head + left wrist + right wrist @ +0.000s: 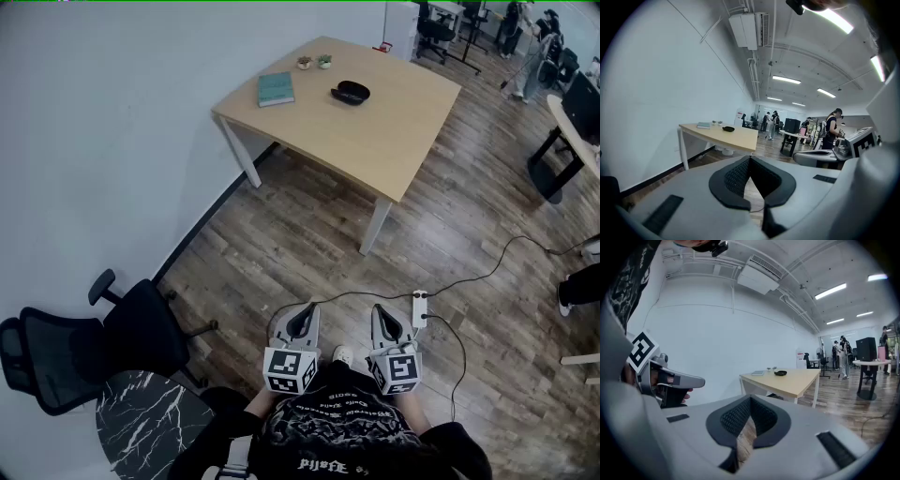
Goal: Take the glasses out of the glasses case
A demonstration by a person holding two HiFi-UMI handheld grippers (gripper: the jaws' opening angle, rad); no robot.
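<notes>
A black glasses case (351,92) lies closed on a light wooden table (375,141) far ahead of me; it also shows small as the glasses case (728,128) in the left gripper view and the glasses case (780,373) in the right gripper view. No glasses are visible. My left gripper (304,317) and right gripper (382,321) are held side by side close to my body, over the wood floor, well short of the table. Both are shut with nothing between the jaws, as the left gripper (750,158) and right gripper (750,399) show in their own views.
On the table also lie a teal book (276,89) and two small pots (315,62). A black office chair (84,342) stands at my left by the white wall. A power strip (419,307) with cables lies on the floor at right. People and desks (825,136) are in the background.
</notes>
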